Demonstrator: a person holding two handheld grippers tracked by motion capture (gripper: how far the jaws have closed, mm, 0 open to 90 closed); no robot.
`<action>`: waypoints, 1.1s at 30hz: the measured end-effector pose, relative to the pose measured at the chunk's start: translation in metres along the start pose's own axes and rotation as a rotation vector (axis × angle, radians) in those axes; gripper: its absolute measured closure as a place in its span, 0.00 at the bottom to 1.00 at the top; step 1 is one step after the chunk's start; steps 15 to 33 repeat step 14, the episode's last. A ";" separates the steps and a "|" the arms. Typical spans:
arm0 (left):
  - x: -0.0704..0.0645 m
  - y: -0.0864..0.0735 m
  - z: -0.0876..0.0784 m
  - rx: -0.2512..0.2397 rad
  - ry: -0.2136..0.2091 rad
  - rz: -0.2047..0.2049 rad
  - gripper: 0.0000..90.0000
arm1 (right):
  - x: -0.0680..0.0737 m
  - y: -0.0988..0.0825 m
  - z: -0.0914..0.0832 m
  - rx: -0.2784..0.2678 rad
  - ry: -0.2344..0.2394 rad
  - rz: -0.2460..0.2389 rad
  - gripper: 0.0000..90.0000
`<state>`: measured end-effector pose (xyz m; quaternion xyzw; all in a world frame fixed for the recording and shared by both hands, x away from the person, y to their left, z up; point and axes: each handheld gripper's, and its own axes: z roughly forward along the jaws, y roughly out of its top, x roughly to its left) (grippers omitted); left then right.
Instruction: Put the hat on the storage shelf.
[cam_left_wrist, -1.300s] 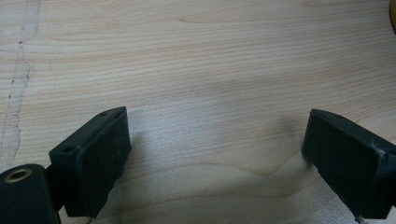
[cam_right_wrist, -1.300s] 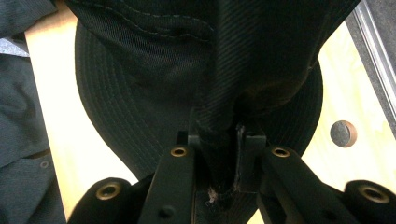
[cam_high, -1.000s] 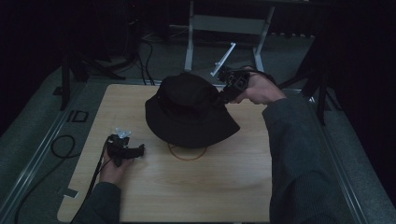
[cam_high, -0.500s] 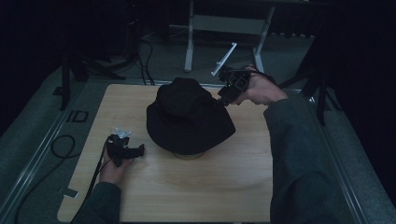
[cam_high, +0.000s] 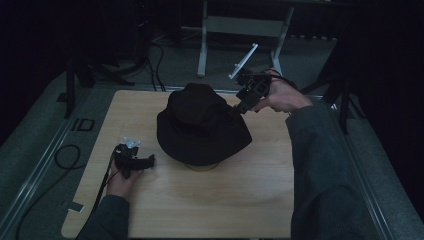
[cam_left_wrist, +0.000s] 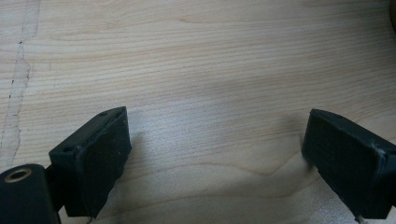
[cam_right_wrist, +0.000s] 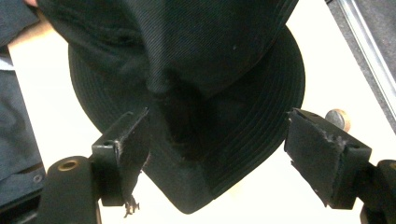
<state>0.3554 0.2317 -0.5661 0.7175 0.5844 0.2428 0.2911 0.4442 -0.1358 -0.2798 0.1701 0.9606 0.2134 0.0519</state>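
At centre frame, a black hat (cam_high: 202, 125) is sitting on the wooden table (cam_high: 250, 200), draped over a stand.
Right gripper (cam_high: 239, 107) is hovering at its upper-right brim, its jaws just opening with brim between them, unclamped; left gripper (cam_high: 148, 161), released, is resting lower left, farther off.

Hat (cam_high: 202, 127): on the table (cam_high: 240, 200), middle, toward the far edge, over a stand (cam_high: 201, 167) that peeks out under its near brim. Right gripper (cam_high: 239, 107): at the hat's far right brim. Left gripper (cam_high: 150, 161): near left, on the tabletop, apart from the hat.
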 end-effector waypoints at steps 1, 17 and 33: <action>0.000 0.000 0.000 0.000 0.000 0.000 0.09 | 0.000 -0.001 0.000 0.004 0.005 -0.002 0.24; 0.000 0.000 0.000 0.000 0.000 0.000 0.09 | 0.001 -0.009 0.002 0.018 0.032 -0.003 0.22; 0.000 0.000 0.000 0.000 0.000 0.000 0.09 | 0.001 -0.009 0.002 0.018 0.032 -0.003 0.22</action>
